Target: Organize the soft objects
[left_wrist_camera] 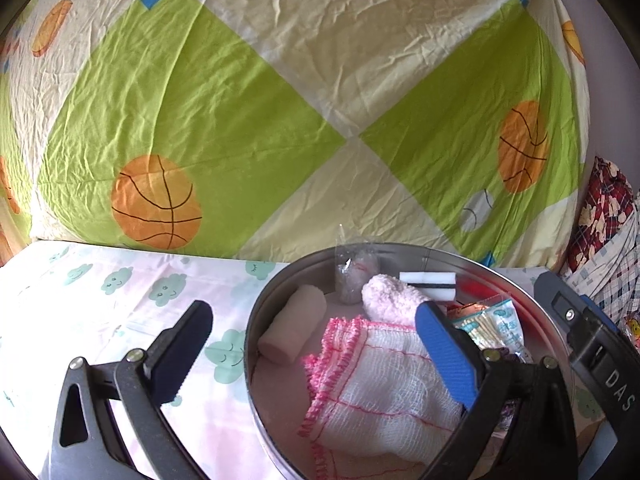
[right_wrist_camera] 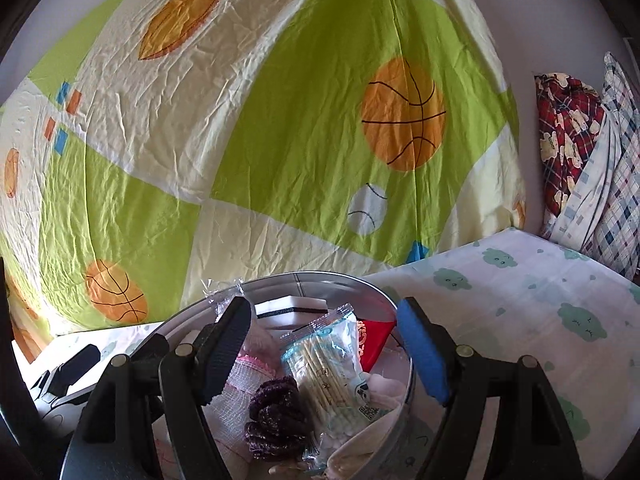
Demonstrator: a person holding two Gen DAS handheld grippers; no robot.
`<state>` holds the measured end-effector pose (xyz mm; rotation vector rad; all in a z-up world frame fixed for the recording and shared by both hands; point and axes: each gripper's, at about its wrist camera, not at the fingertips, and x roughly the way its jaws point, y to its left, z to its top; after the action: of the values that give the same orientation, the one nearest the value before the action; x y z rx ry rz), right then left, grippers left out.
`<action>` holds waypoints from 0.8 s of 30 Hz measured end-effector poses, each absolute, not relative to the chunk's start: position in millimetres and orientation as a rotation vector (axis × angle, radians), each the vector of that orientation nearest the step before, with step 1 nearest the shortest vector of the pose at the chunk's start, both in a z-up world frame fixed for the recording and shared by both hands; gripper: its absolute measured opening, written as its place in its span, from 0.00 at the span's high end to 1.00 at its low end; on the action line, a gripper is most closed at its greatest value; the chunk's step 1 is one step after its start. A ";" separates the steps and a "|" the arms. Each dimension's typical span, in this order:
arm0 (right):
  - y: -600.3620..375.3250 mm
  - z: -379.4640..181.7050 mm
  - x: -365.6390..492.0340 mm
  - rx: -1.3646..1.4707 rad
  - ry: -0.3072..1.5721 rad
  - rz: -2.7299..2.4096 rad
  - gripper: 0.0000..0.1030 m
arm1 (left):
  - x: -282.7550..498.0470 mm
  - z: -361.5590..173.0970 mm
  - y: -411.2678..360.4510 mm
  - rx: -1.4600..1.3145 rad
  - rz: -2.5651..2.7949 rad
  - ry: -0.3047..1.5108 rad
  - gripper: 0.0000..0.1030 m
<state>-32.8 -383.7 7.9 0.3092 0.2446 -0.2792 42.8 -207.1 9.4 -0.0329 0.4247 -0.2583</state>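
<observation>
A cloud-print bed [right_wrist_camera: 520, 288] carries a crowded round tin [left_wrist_camera: 256, 320]. Left tool [left_wrist_camera: 312, 344] and right tool [right_wrist_camera: 324, 344] both hang open, straddling its rim. Closing now might tip the tin, spilling the gauze cloth [left_wrist_camera: 380, 380].

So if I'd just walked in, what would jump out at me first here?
Probably the big green-and-cream bedsheet printed with orange basketballs, filling the whole background. Next, the round metal tin on the cloud-print cloth in front of it, crammed with soft things: a pink-edged gauze cloth, a bag of cotton swabs and a purple scrunchie. Both the left hand-held gripper and the right hand-held gripper hover open at the tin.
</observation>
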 end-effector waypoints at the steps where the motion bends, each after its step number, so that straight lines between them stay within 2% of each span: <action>1: -382.8 8.5 -35.4 0.306 0.238 -0.283 0.25 | 41.1 9.8 -206.3 -0.031 -0.262 0.423 0.00; 10: -365.0 13.2 -56.2 0.268 0.228 -0.289 0.25 | 19.4 9.2 -186.9 -0.033 -0.260 0.435 0.00; 24: -328.0 25.4 -101.9 0.152 0.099 -0.353 0.25 | -27.1 14.4 -159.8 -0.023 -0.266 0.346 0.00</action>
<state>-101.9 -328.0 25.4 0.1522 0.0988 -0.3531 -27.1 -159.8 14.4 -0.0233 0.3460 -0.2660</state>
